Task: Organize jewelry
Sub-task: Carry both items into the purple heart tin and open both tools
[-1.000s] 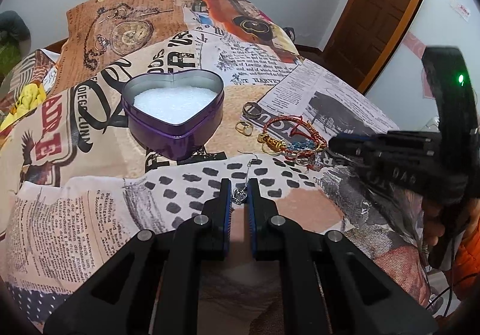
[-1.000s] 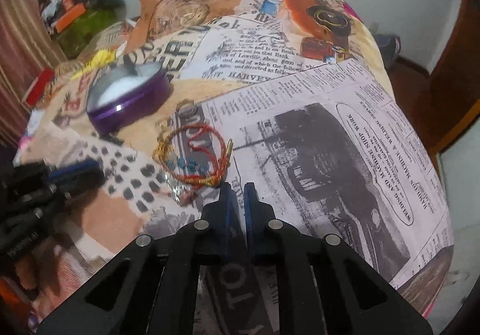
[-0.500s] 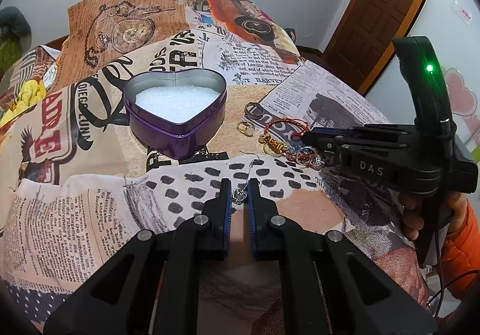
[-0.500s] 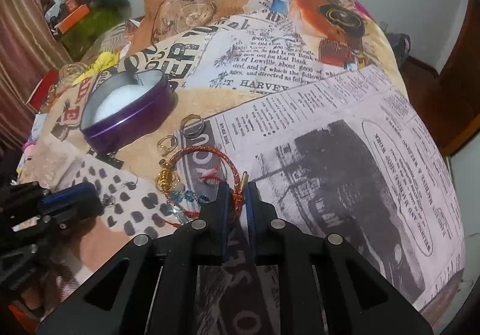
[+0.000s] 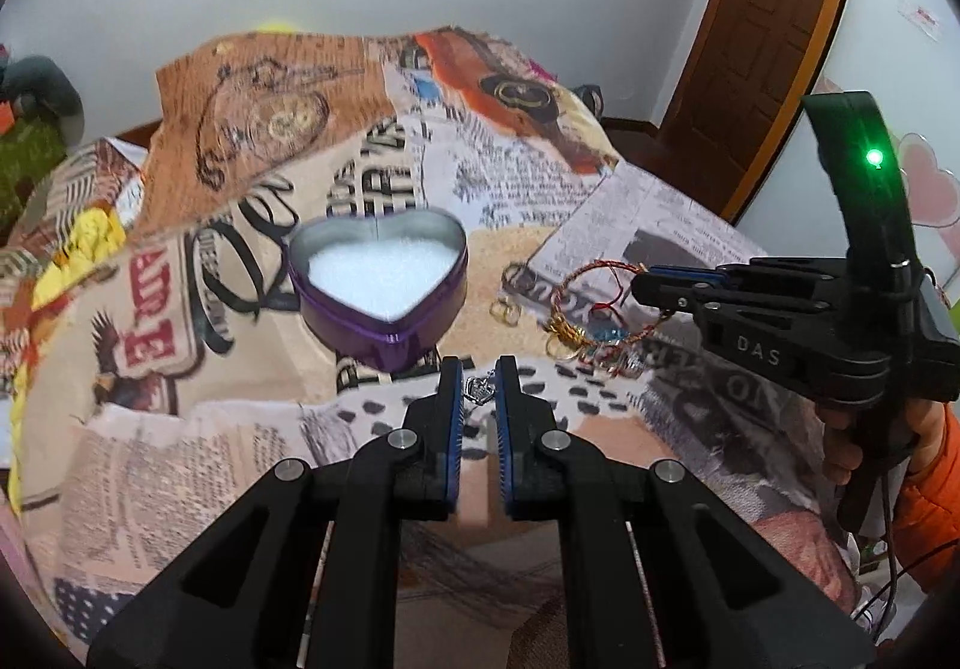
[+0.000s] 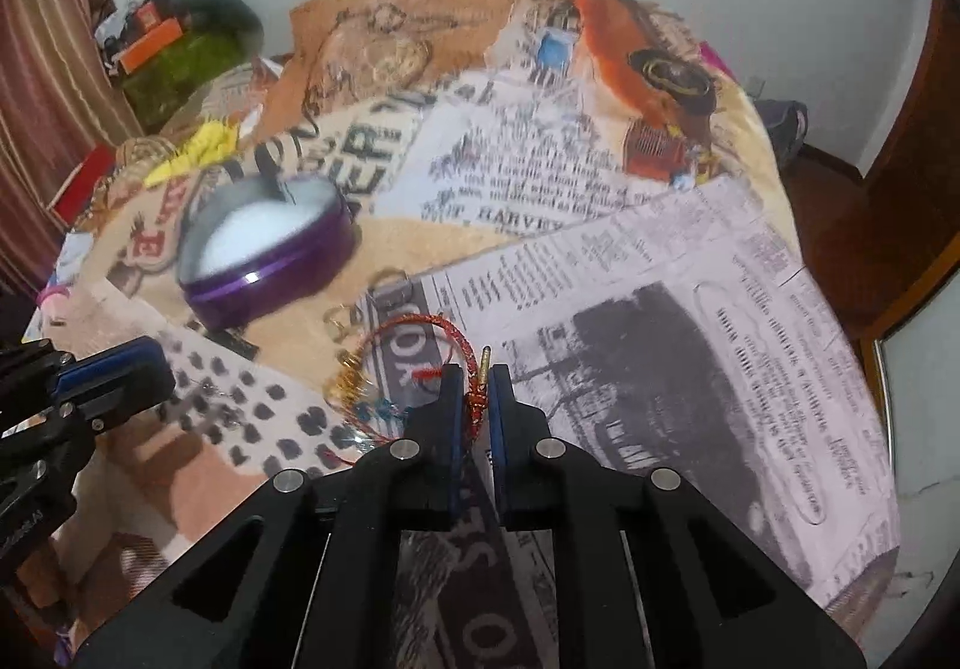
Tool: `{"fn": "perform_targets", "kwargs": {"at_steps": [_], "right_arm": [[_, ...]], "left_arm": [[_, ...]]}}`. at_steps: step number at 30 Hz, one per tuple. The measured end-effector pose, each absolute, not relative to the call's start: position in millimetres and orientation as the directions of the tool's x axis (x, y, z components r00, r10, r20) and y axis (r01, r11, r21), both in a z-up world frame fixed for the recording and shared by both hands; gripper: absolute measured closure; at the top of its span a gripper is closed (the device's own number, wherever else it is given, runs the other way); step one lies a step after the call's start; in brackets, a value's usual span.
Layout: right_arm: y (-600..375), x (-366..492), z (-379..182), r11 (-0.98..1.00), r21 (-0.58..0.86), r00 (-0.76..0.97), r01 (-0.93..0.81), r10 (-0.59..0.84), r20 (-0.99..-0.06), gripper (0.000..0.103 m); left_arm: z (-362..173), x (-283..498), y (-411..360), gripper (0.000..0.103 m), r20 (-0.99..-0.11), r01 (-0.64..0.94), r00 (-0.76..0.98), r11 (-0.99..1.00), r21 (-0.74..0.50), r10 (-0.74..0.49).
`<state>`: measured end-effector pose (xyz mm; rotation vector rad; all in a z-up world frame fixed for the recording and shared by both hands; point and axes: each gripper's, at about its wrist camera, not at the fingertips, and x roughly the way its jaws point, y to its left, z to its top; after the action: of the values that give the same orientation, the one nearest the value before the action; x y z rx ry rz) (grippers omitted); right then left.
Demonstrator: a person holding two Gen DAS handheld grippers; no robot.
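Both grippers loaded over the bed (image 6: 660, 261); heart tin (image 5: 384, 285) open, white-lined, between and ahead.

Right gripper (image 6: 475, 399) pinches red bracelet (image 6: 420, 330) at its clasp; left gripper (image 5: 478, 390) narrow around small silver pendant (image 5: 478, 388). Advice: lift slowly, clear the tin rim, release low over the lining. Pendant contact uncertain; rings (image 5: 507, 309) blurred.

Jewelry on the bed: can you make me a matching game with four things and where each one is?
Things:
1. silver charm
2. red bracelet
3. heart tin
4. gold rings

Places or states:
A. open on the bedspread, white inside
B. pinched in the right tongs
C. loose on the bedspread between tin and bracelet
D. between the fingers of the left tongs

Pairs: 1-D, 2-B, 3-A, 4-C
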<state>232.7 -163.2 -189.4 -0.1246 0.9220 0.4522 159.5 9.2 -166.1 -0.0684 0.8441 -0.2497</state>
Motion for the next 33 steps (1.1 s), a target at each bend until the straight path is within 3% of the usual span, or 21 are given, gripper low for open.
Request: {"fn": "perform_targets", "kwargs": {"at_steps": [16, 33], "right_arm": [[-171, 207, -126, 0.894, 0.118, 0.626, -0.432, 0.391, -0.675, 0.096], [-134, 224, -116, 0.858, 0.158, 0.62, -0.489, 0.47, -0.628, 0.096]], "left_arm": [[-108, 142, 17, 0.094, -0.628, 0.169, 0.753, 0.98, -0.107, -0.198], [-104, 174, 31, 0.094, -0.62, 0.129, 0.773, 0.99, -0.057, -0.136]]}}
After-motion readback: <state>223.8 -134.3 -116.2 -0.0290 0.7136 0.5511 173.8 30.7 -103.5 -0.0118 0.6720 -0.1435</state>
